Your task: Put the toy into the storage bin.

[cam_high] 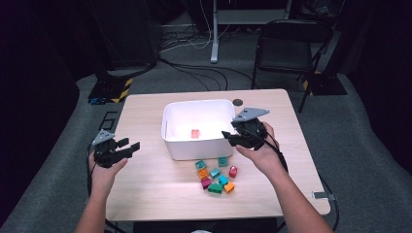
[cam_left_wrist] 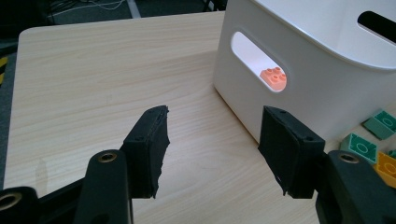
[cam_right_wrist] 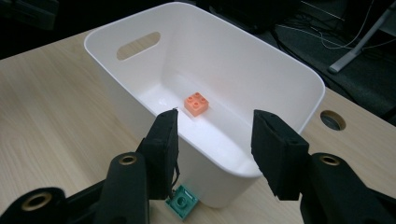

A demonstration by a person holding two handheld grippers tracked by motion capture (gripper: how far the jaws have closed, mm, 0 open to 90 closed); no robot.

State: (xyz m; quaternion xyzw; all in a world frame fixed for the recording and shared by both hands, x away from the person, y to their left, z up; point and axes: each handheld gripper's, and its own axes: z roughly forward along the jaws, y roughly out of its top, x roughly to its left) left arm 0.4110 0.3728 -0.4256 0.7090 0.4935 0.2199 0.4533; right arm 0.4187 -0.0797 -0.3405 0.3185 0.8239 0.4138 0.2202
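A white bin (cam_high: 170, 124) stands mid-table with one orange brick (cam_high: 195, 133) on its floor. My right gripper (cam_high: 227, 136) hovers at the bin's front right corner, open and holding nothing. In the right gripper view its jaws (cam_right_wrist: 215, 135) stand over the bin's near rim (cam_right_wrist: 233, 170), with the orange brick (cam_right_wrist: 196, 103) beyond them. My left gripper (cam_high: 130, 145) rests open and empty over the table's left side, well apart from the bin. Its own view shows the gripper (cam_left_wrist: 212, 149) above bare wood, and the orange brick (cam_left_wrist: 274, 78) through the bin's handle slot.
Several loose bricks (cam_high: 216, 175), green, teal, red, orange and magenta, lie in front of the bin. One green brick (cam_right_wrist: 183, 201) sits against the bin's near wall. A cable hole (cam_high: 237, 102) is behind the bin. A folding chair (cam_high: 286, 46) stands beyond the table.
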